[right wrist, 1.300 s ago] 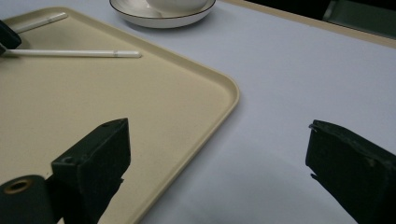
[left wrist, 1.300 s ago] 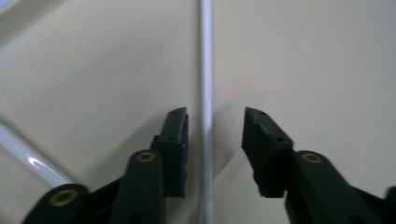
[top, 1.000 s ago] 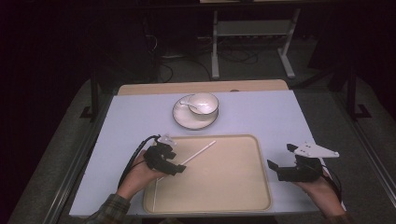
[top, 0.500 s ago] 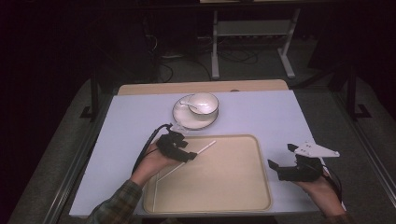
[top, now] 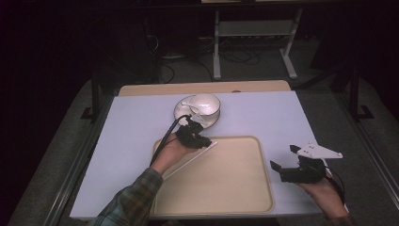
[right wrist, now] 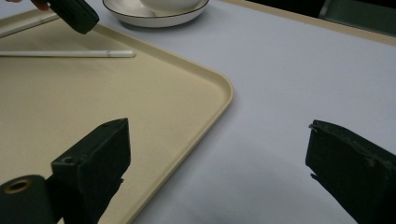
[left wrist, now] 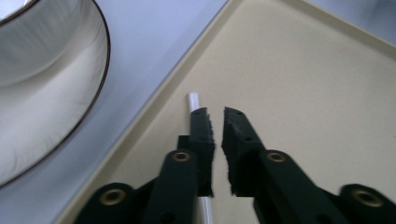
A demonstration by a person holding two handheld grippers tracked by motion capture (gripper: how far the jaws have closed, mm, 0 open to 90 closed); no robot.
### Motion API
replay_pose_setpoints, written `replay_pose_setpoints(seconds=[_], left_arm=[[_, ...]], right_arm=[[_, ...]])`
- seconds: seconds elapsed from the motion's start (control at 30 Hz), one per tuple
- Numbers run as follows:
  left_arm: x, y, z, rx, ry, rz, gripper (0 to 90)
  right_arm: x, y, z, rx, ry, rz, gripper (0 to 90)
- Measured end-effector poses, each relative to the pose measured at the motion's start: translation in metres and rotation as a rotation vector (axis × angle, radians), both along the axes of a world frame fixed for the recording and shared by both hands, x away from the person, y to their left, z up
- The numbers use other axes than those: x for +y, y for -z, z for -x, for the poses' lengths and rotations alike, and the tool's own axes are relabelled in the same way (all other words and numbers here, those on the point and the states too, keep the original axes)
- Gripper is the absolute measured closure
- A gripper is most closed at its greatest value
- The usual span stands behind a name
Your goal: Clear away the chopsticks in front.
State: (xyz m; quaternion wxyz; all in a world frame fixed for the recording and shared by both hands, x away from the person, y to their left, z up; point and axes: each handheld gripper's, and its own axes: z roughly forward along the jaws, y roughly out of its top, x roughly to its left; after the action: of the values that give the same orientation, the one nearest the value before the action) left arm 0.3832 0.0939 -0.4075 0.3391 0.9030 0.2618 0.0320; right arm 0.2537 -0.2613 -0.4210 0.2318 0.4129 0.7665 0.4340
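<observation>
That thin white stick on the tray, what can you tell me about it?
The white stick is a thin, straight, smooth rod, possibly plastic or paper; what it is for I cannot tell. It lies flat in the beige tray, slanting toward the tray's far left edge. Its far end pokes out just beyond the left gripper, whose black jaws have just been closing and stand nearly shut above it; the stick passes under one jaw rather than between them. Whether the jaw touches it is unclear.

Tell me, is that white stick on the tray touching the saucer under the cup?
Apart. The right gripper view shows the white stick lying on the tray, with the tray's rim and bare table between it and the saucer.
</observation>
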Motion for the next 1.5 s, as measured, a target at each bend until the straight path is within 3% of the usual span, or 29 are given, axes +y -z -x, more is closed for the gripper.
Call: replay_pose_setpoints(seconds=[0.1,0.4,0.67,1.1,1.5], left_arm=[[-0.008,0.003,-0.006,-0.001,0.005,-0.001,89.6],[-0.027,0.024,-0.017,0.029,0.019,0.002,89.8],[-0.035,0.032,-0.022,0.021,0.006,-0.009,89.7],[-0.027,0.032,-0.029,0.01,-0.028,-0.038,89.8],[-0.008,0.03,-0.026,0.017,-0.045,-0.064,89.8]], right_arm=[[0.0,0.0,0.0,0.0,0.0,0.0,6.3],[-0.001,0.0,0.001,-0.002,0.0,-0.003,6.3],[-0.001,-0.001,0.001,-0.002,0.0,-0.005,6.3],[-0.002,-0.001,0.001,-0.007,-0.001,-0.007,6.3],[-0.001,-0.002,0.001,-0.007,0.0,-0.007,6.3]])
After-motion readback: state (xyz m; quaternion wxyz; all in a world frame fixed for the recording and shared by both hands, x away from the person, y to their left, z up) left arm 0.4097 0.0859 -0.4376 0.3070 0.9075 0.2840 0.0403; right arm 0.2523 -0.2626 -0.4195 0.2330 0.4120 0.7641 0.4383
